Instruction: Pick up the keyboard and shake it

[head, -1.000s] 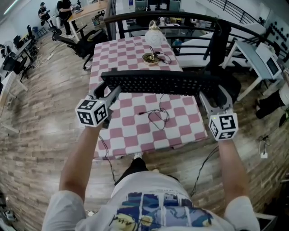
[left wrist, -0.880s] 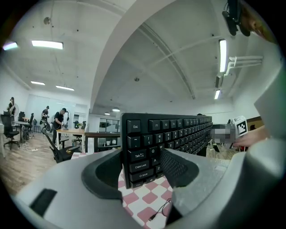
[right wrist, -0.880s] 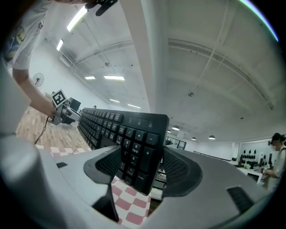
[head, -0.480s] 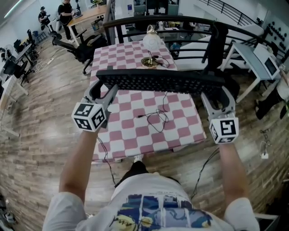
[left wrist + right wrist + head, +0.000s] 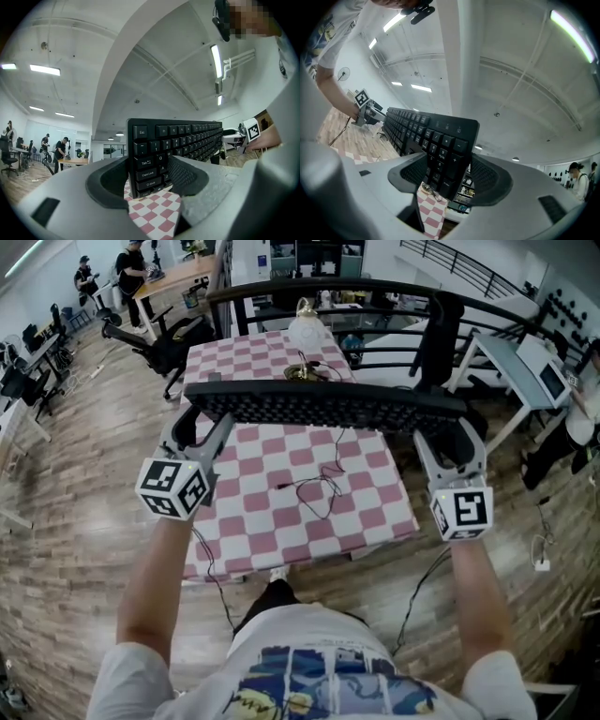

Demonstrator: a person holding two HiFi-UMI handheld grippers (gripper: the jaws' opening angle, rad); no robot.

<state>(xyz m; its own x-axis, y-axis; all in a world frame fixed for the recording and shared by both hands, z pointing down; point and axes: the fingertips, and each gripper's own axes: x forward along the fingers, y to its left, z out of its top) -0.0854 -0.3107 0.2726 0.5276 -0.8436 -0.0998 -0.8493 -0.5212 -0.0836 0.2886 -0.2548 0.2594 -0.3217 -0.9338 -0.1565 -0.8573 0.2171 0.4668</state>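
The left gripper (image 5: 147, 177) is closed on the keyboard (image 5: 180, 140) at its Esc end, one pad on the key face and the other on the back. The right gripper (image 5: 443, 177) clamps the numpad end the same way. Each takes only the outer edge, so the hold looks shallow.

In the head view the keyboard (image 5: 323, 407) hangs level above the bench (image 5: 370, 517), at 12 o'clock from the person, spanning the left gripper (image 5: 192, 416) at 10 and the right gripper (image 5: 452, 432) at 2.

Likely risks:
- The pads rest on keycaps, which give and are smooth. A hard shake could slide one end out, and the keyboard would swing from the other gripper or drop to the bench.
- If the hands shake out of step, the board twists and levers against the pads.
- A cable (image 5: 321, 486) lies looped on the bench at 6 o'clock of the keyboard; if it snags, it will tug against the lift.
- A lamp (image 5: 309, 329) stands just past the keyboard at 12. A forward swing could knock it.
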